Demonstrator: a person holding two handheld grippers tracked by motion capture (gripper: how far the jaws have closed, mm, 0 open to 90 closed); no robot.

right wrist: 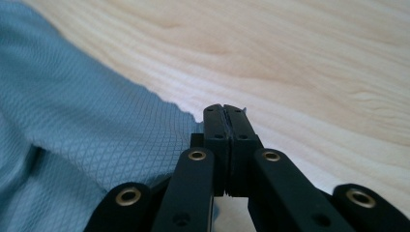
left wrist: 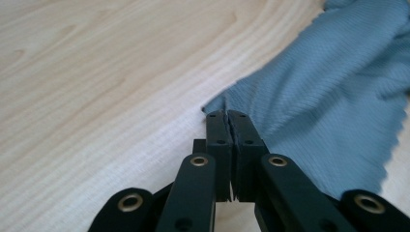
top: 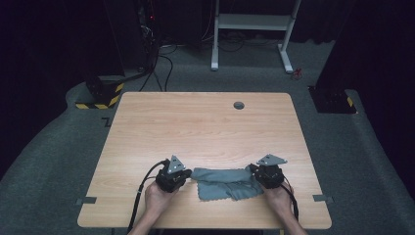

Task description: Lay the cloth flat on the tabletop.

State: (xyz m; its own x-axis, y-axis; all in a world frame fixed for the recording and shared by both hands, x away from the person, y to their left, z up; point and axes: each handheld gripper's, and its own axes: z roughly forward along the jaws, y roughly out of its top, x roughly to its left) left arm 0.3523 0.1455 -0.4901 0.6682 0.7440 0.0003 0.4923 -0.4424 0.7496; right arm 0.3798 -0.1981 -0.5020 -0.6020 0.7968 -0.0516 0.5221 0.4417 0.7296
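Note:
A grey-blue cloth [top: 222, 182] lies rumpled near the front edge of the wooden table [top: 195, 127], stretched between my two grippers. My left gripper [top: 188, 175] is at the cloth's left end. In the left gripper view its jaws [left wrist: 227, 116] are pressed together on a corner of the cloth [left wrist: 329, 96]. At the right end is my right gripper [top: 254, 171]. The right gripper view shows that gripper [right wrist: 224, 110] shut on the far corner of the cloth [right wrist: 87, 125], with a sliver of fabric poking out past the tips.
A round cable hole [top: 239, 105] sits near the table's far edge. Beyond the table stand a white desk frame [top: 254, 22] and a black-and-yellow striped base [top: 100, 98] on grey carpet. Tape marks [top: 86, 200] flank the table's front corners.

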